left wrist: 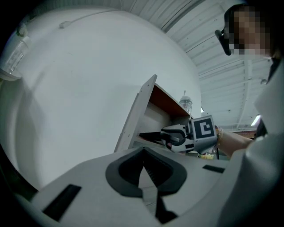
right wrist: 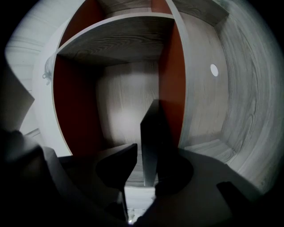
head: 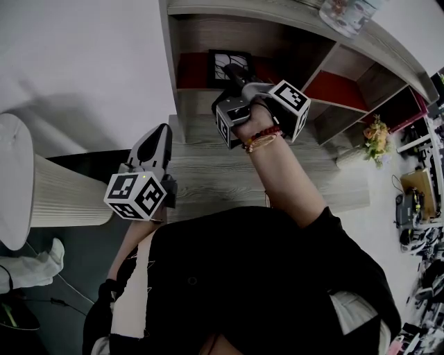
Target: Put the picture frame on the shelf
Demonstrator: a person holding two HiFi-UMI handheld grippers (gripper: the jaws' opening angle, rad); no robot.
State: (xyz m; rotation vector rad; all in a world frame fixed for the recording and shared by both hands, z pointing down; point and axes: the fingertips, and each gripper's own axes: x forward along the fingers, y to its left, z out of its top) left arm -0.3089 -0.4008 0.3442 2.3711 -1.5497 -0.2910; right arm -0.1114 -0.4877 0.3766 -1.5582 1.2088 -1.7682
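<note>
The release seems in hand: the thin, dark, flat frame [right wrist: 153, 142] stands upright on the wood-grain floor of the red-backed shelf [head: 291, 15] cubby at 12 o'clock, the right tool [head: 234, 72] loose around it and the left tool [left wrist: 143, 153] closed, empty, at 8 o'clock, so next likely calls for a straight pull-back without tipping it.

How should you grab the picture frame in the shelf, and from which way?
Probably by its thin rim, one jaw on each flat face. The picture frame stands edge-on between the right gripper's jaws, slim enough to fit. Come in through the open front of the shelf: its walls and back close off the other sides.
</note>
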